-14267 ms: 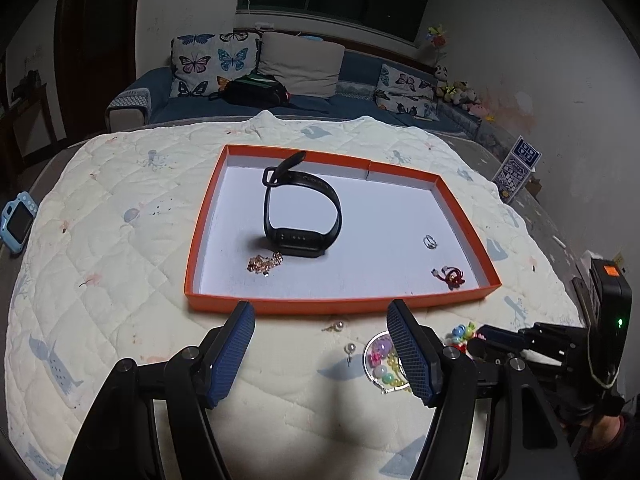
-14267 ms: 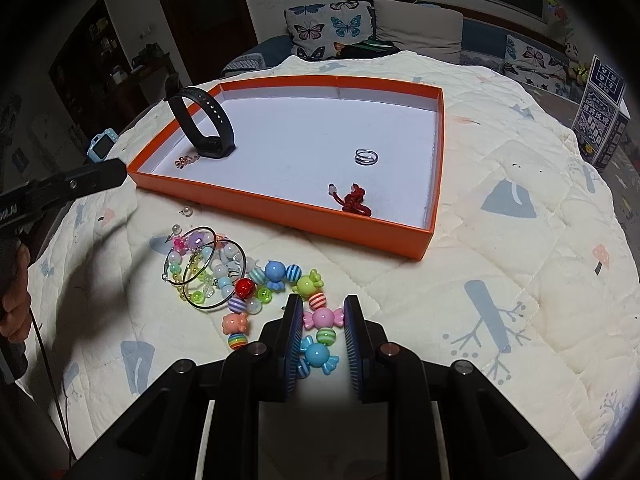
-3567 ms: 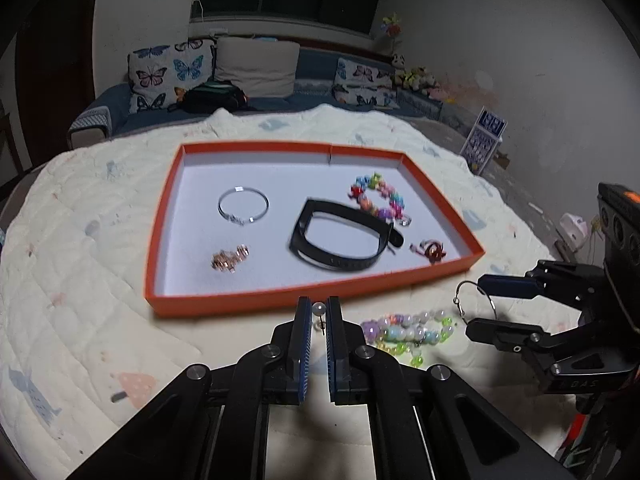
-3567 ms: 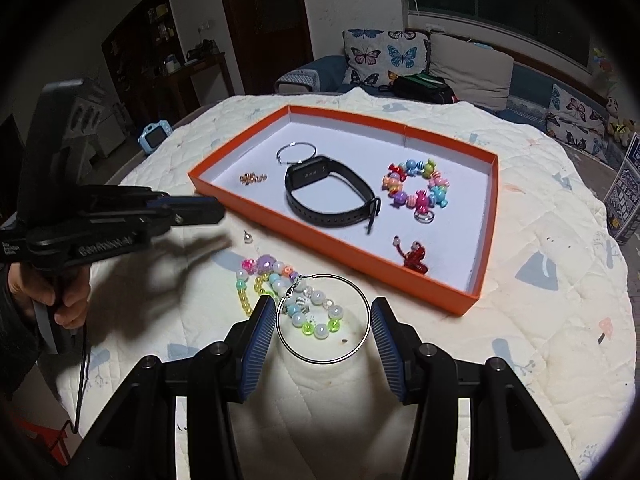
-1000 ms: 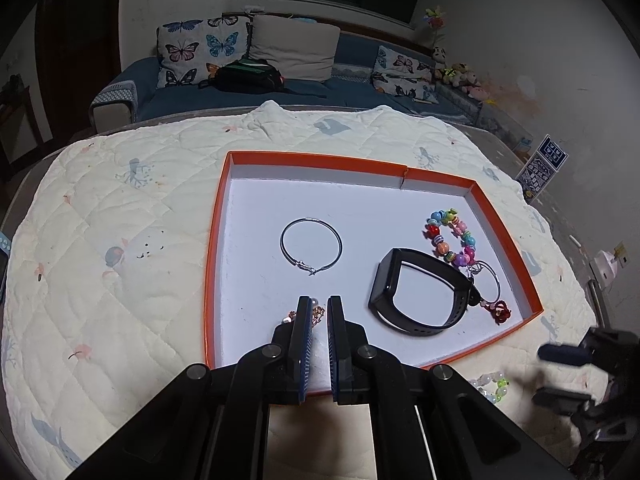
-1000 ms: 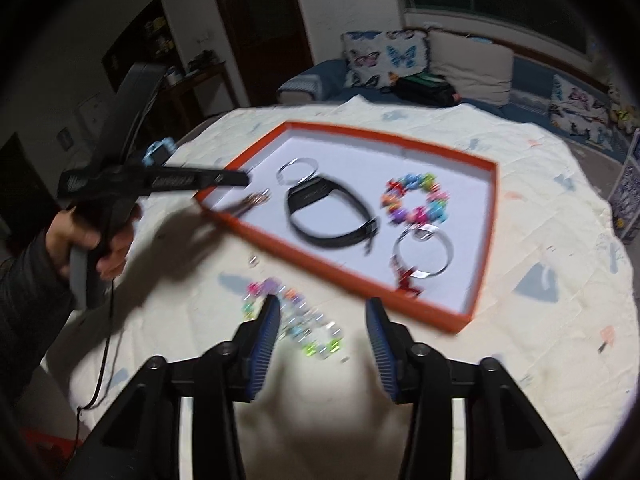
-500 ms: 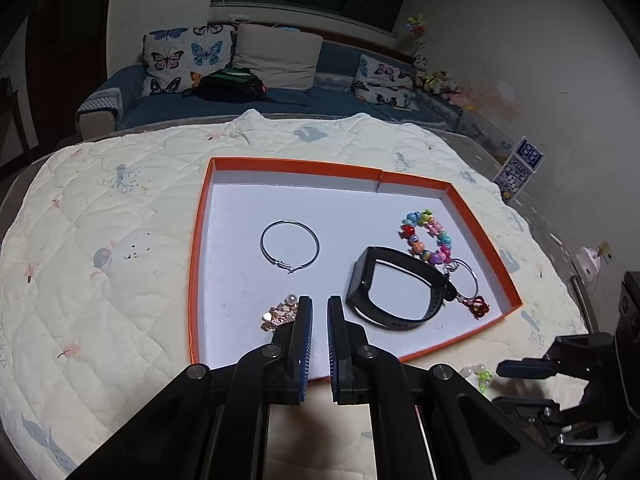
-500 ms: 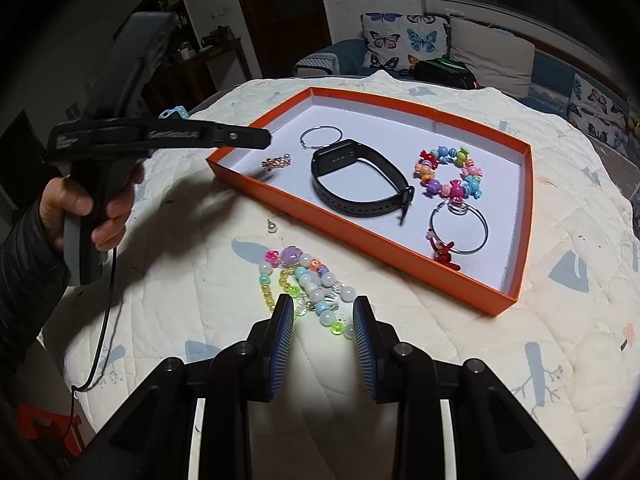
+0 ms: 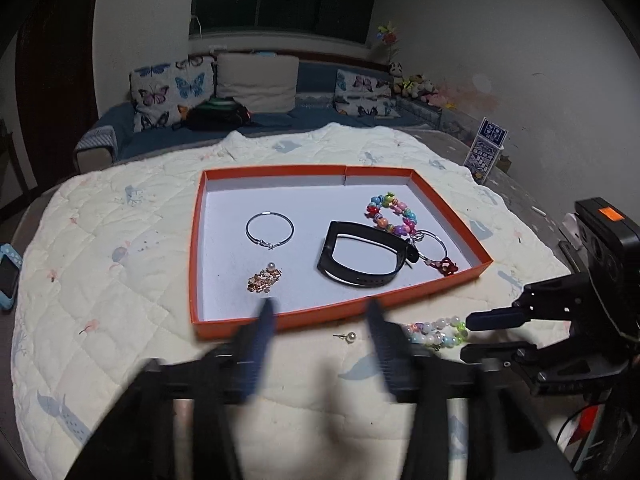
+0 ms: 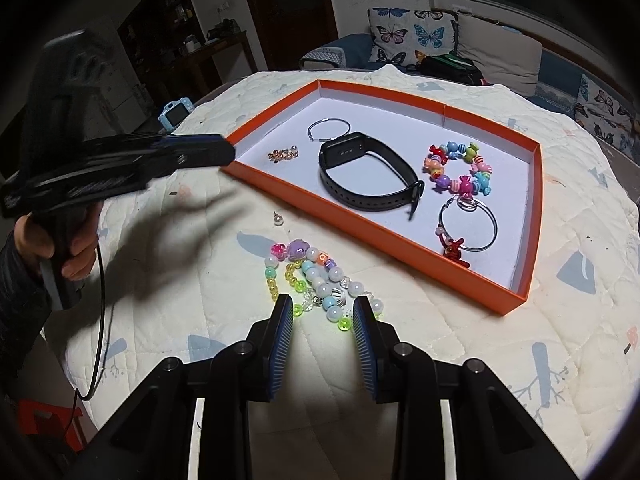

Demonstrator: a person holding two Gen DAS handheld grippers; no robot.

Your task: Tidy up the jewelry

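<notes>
An orange tray (image 9: 280, 170) (image 10: 384, 236) on the quilt holds a black watch band (image 9: 362, 258) (image 10: 368, 176), a silver hoop (image 9: 269, 230), a gold chain with a pearl stud (image 9: 265, 278) (image 10: 283, 154), a candy-bead bracelet (image 9: 390, 210) (image 10: 458, 172), another hoop (image 10: 468, 222) and a red charm (image 10: 452, 248). A pearl stud (image 9: 351, 337) (image 10: 278, 220) and a pastel bead bracelet (image 10: 316, 276) (image 9: 434, 330) lie on the quilt in front of the tray. My left gripper (image 9: 320, 320) is open, blurred, above the tray's front edge. My right gripper (image 10: 322, 316) is open around the near end of the bead bracelet.
A blue toy camera (image 9: 8, 272) (image 10: 175, 114) lies at the quilt's left edge. A sofa with butterfly cushions (image 9: 172, 94) stands behind the bed. A printed card (image 9: 486, 148) stands at the far right.
My left gripper has opened and pulled back from the tray, leaving a pearl stud beside the gold chain. My right gripper has opened a little wider and come down around the bead bracelet.
</notes>
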